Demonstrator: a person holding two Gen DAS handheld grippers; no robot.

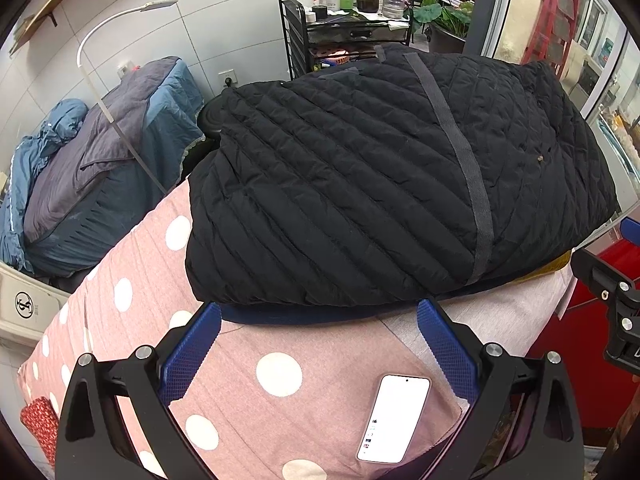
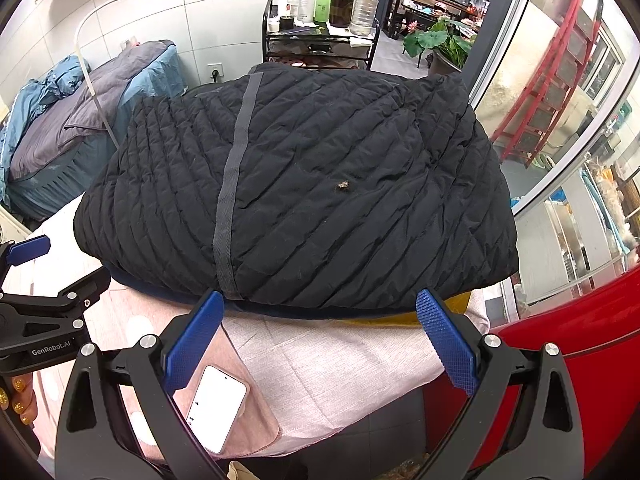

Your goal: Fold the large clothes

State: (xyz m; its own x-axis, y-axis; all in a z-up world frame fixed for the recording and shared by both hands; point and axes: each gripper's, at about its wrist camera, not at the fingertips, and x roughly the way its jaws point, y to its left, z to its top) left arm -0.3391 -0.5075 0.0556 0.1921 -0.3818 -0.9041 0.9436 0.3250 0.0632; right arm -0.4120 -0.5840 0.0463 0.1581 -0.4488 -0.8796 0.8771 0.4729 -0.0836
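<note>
A black quilted padded jacket (image 1: 380,184) (image 2: 304,192) lies folded into a thick block on the pink cloth-covered table (image 1: 248,344) (image 2: 320,364), with a grey strip running across it. A dark blue layer and a yellow edge (image 2: 456,304) show under it. My left gripper (image 1: 318,332) stands open just short of the jacket's near edge, nothing between its blue pads. My right gripper (image 2: 320,320) is open too, its tips just short of the same near edge, further right. In the right wrist view the left gripper (image 2: 28,280) shows at the left edge.
A white phone (image 1: 394,420) (image 2: 216,408) lies on the pink cloth near me. A blue-covered bed (image 1: 100,168) and a white lamp arm (image 1: 108,92) stand to the left. Behind the table is a black cart (image 2: 320,44) with bottles. Something red (image 2: 580,360) is at the right.
</note>
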